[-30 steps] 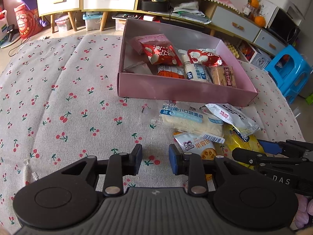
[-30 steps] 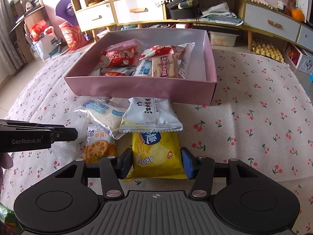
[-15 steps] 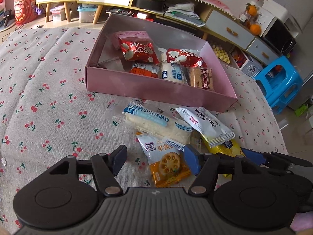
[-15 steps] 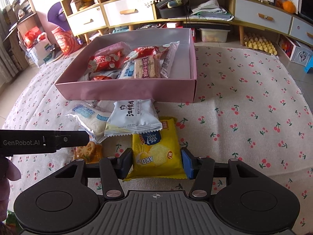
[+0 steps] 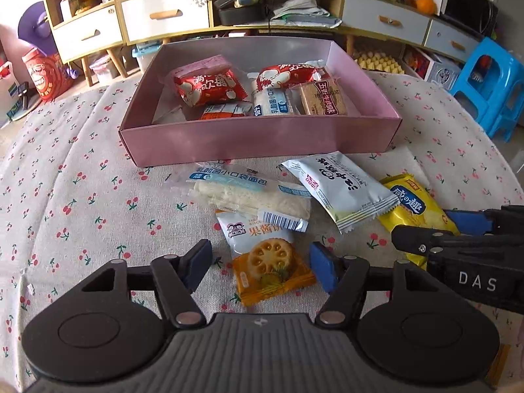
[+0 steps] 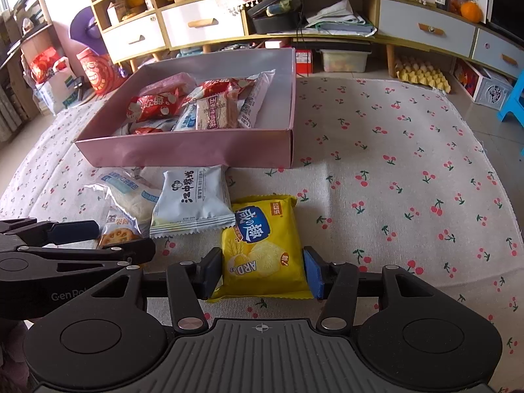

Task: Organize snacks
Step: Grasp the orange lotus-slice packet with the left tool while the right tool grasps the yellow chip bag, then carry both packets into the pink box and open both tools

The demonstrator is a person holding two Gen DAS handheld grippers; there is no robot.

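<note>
Snacks still lie loose near the pink box (image 5: 258, 137): the left gripper (image 5: 260, 262), jaws closing around the orange biscuit pack (image 5: 271, 271), may drag the overlapping bread packet (image 5: 249, 193), while the right gripper (image 6: 258, 271) pinches the yellow cracker bag (image 6: 262, 252).

Both wrist cameras sit just behind their gripper fingers, looking steeply down and forward across the cherry-print cloth (image 5: 82, 177) from close range. Both views share the pink box (image 5: 258, 137) (image 6: 183, 150), the loose snack packets and the far cabinets (image 6: 425, 29).
</note>
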